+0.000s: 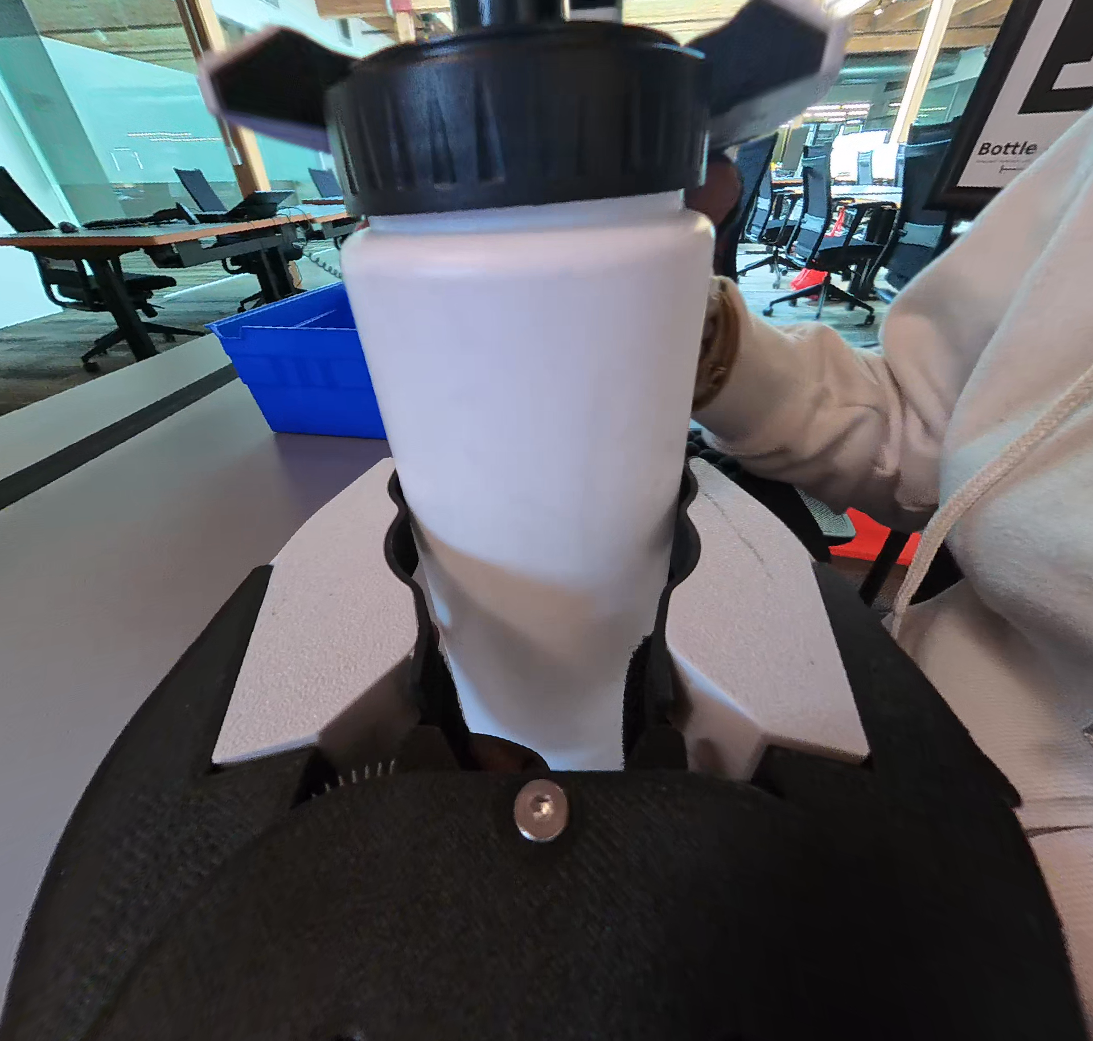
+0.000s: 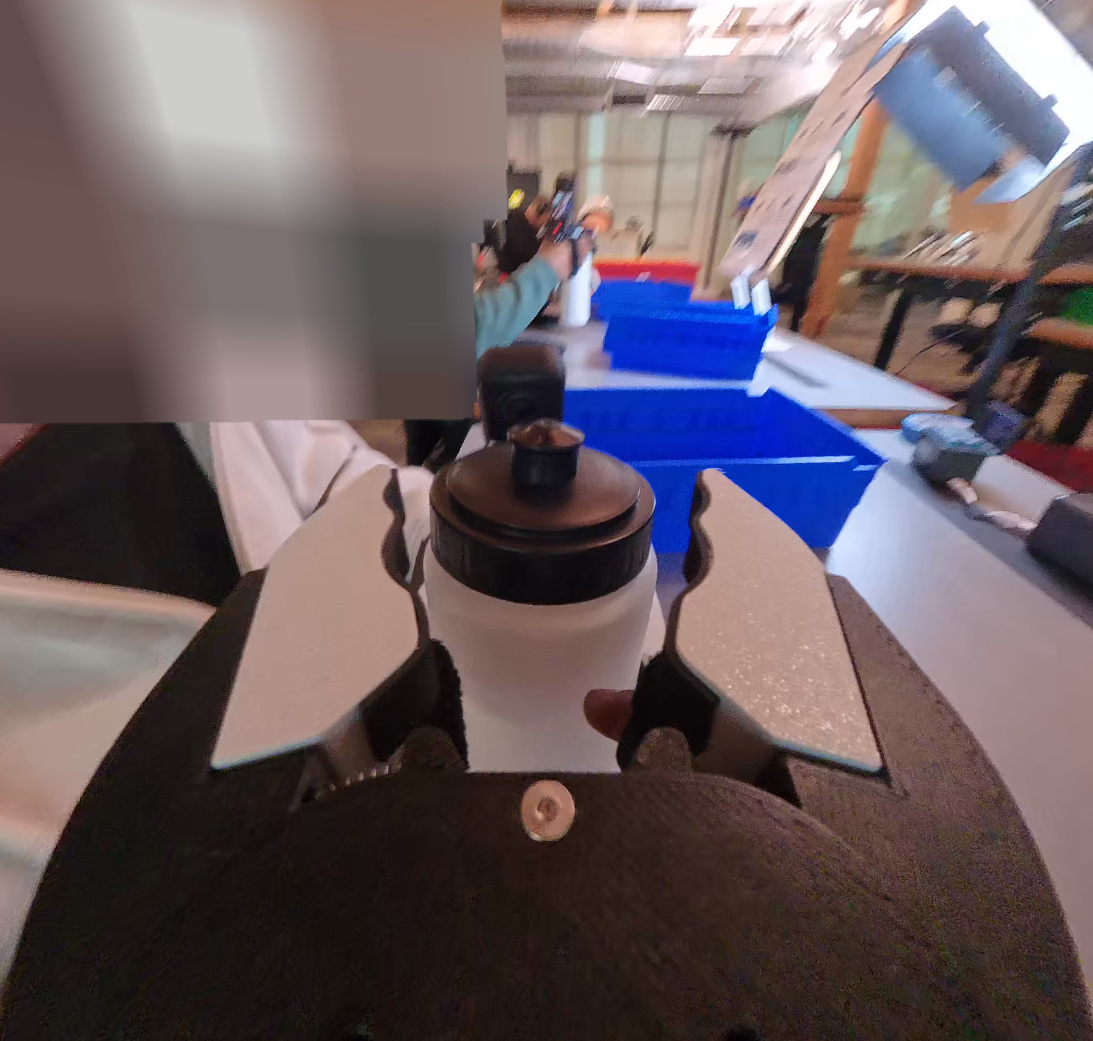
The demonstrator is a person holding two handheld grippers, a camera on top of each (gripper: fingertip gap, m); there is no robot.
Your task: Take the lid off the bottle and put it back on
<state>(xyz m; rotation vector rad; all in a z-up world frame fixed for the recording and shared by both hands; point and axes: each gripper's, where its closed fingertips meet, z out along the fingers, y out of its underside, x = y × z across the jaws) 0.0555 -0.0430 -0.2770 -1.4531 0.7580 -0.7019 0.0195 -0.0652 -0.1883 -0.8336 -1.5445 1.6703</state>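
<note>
**Left wrist view.**
- The grey table (image 1: 118, 509) fills the left side. Its surface is bare there, out to its far edge.
- A blue bin (image 1: 296, 373) stands on the table behind and to the left of the bottle. Its near corner is hidden behind the bottle.
- The white bottle (image 1: 532, 362) is upright at centre, clear of the tabletop.
- The left gripper (image 1: 544, 480) is clamped on the lower body of the bottle. Both fingers press against its sides.
- The black ribbed lid (image 1: 520, 125) is seated on the bottle neck, with the spout above it.
- The two fingertips of the right gripper show at lid height, one on each side of the lid rim.
- A cream sleeve (image 1: 828, 409) crowds the right side, close behind the bottle.

**Right wrist view.**
- Cream clothing lies to the left of the fingers.
- The right gripper (image 2: 547, 474) is spread wide and straddles the lid. A narrow gap shows between each finger and the lid rim, so nothing is gripped.
- A fingertip (image 2: 609, 711) rests against the bottle wall, low on the right.
- Blue bins stand just behind the bottle to the right. Farther right, past the bin corner, the table is open out to small blurred items near its right edge.
</note>
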